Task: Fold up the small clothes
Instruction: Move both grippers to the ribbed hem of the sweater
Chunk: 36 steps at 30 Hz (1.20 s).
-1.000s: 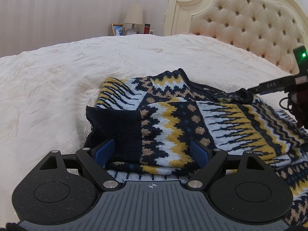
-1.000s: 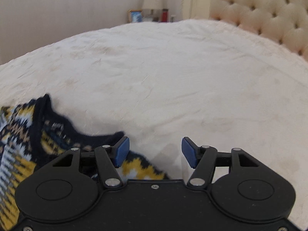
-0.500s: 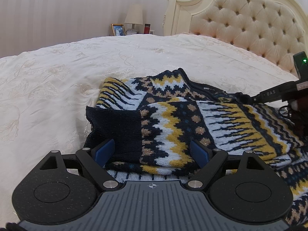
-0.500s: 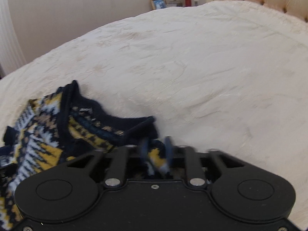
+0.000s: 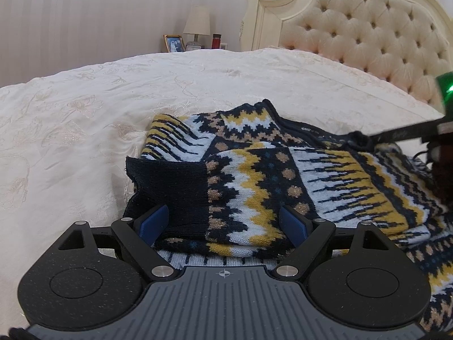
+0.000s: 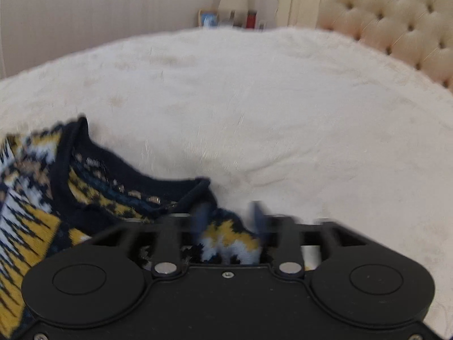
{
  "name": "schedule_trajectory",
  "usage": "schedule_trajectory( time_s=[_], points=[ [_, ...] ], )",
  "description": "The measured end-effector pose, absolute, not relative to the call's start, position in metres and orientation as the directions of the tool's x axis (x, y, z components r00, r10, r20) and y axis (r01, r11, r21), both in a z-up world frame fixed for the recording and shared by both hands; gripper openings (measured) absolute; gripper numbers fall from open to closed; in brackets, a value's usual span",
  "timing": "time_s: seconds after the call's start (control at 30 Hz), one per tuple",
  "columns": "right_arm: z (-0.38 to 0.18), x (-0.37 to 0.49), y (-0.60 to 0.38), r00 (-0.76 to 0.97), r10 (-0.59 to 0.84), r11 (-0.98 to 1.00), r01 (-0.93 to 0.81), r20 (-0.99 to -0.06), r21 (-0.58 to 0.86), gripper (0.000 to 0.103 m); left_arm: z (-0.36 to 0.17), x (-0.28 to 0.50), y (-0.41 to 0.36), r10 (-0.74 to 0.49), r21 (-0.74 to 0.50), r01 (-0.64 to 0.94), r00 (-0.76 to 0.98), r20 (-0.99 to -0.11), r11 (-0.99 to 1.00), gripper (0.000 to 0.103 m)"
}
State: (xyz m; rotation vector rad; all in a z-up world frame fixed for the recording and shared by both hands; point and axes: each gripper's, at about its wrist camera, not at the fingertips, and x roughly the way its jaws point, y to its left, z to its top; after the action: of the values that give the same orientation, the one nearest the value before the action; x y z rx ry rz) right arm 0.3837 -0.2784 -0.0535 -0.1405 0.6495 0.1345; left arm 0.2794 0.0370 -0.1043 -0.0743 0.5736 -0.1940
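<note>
Sweater (image 5: pixel 254 170) — a small knit one patterned in navy, yellow, white and tan zigzags — is lying on the cream bedspread (image 5: pixel 85 119), partly folded, with one sleeve (image 5: pixel 283 181) laid across the body so that its plain navy cuff (image 5: pixel 170 187) is pointing toward the left of the left wrist view. The left gripper (image 5: pixel 223 221) is hanging low over the near edge of the garment, its blue pads (image 5: pixel 154 221) standing wide apart on either side of the folded sleeve; the knit is sitting between them, and they are not pressing on it. At the right edge of the same view the right gripper (image 5: pixel 402 134) is reaching in at the sweater's neckline (image 6: pixel 133 181). Its own camera is blurred, yet it is showing the jaws opening, with a fold of yellow, white and navy knit lying between the blue fingers (image 6: pixel 201 215) — whether the pads are touching the cloth at this instant I cannot tell for the blur. The dark ribbed collar is curving away to the left of that gripper, on the bedspread. Beyond the bed a tufted cream headboard (image 5: pixel 368 36) is rising at the right, and a lamp (image 5: pixel 196 24), a framed photo (image 5: pixel 174 43) and a red container (image 5: pixel 216 40) are standing against the striped wall.
</note>
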Motion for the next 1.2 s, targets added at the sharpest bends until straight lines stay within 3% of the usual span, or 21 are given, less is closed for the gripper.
schedule_trajectory(
  time_s=[0.27,0.47,0.8,1.0,1.2],
  points=[
    [0.006,0.289,-0.296,0.836,0.16,0.987,-0.129,-0.525,0.096,0.086,-0.093,0.284,0.028,-0.172,-0.06,0.169,0.79,-0.588,0.984,0.086],
    [0.029,0.201,-0.292,0.832,0.198,0.976,-0.12,-0.518,0.18,0.091,-0.049,0.259,0.042,-0.165,-0.078,0.149,0.768,-0.619,0.986,0.086],
    [0.013,0.089,-0.291,0.742,0.13,0.957,0.08,-0.657,0.28,0.095,-0.003,0.164,0.065,-0.111,0.007,0.158,0.728,-0.677,0.987,0.086],
    [-0.007,0.051,-0.28,0.634,0.18,0.929,0.141,-0.752,0.341,0.098,-0.016,0.113,0.064,-0.157,-0.009,0.22,0.667,-0.729,0.975,0.086],
    [-0.033,0.036,-0.273,0.509,0.206,0.9,0.237,-0.836,0.366,0.098,-0.05,0.087,0.073,-0.131,-0.045,0.159,0.582,-0.803,0.986,0.086]
  ],
)
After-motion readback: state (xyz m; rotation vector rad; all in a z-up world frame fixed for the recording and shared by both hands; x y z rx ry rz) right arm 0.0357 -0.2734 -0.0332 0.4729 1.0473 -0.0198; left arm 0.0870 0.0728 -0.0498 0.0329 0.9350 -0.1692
